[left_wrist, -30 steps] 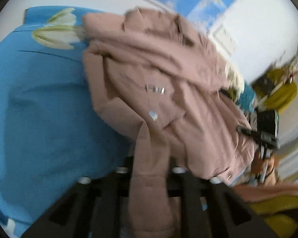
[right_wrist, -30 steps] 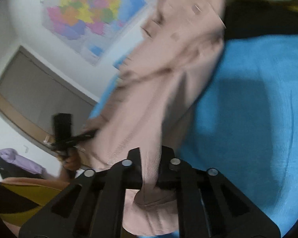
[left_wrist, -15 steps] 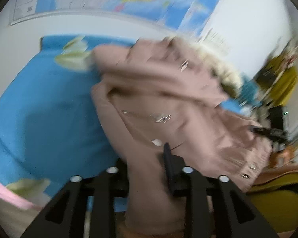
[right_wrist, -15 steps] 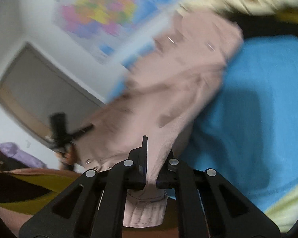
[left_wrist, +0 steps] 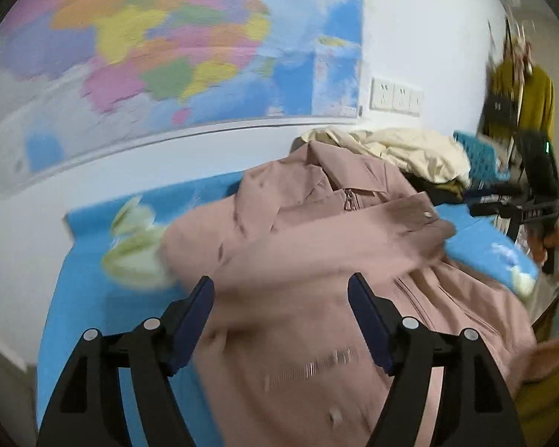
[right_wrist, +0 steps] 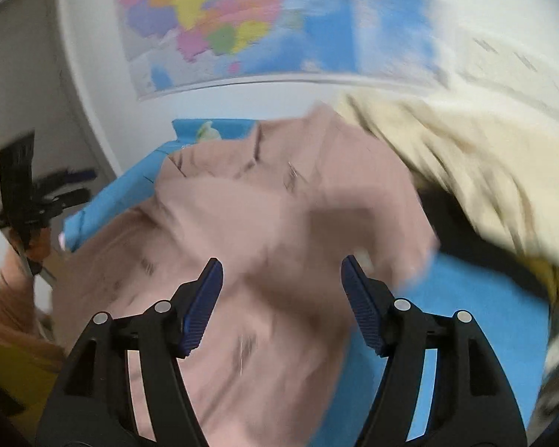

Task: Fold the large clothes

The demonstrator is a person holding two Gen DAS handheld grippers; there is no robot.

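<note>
A dusty-pink zip jacket (left_wrist: 339, 246) lies on the blue bed sheet (left_wrist: 89, 287), collar toward the wall, both sleeves lying across its front. It also shows in the right wrist view (right_wrist: 279, 231), blurred. My left gripper (left_wrist: 281, 290) is open and empty, raised above the jacket's lower front. My right gripper (right_wrist: 281, 272) is open and empty, also above the jacket. The right gripper shows at the right edge of the left wrist view (left_wrist: 536, 201); the left gripper shows at the left edge of the right wrist view (right_wrist: 29, 193).
A cream garment (left_wrist: 417, 152) is heaped over dark clothes (left_wrist: 439, 188) at the jacket's far right. A colourful wall map (left_wrist: 175, 48) and wall sockets (left_wrist: 395, 97) are behind the bed. A mustard garment (left_wrist: 533, 104) hangs at the right.
Both grippers were shut on pink sleeve fabric; now both are open, the sleeves have dropped across the jacket, and both cameras have tilted up toward the wall.
</note>
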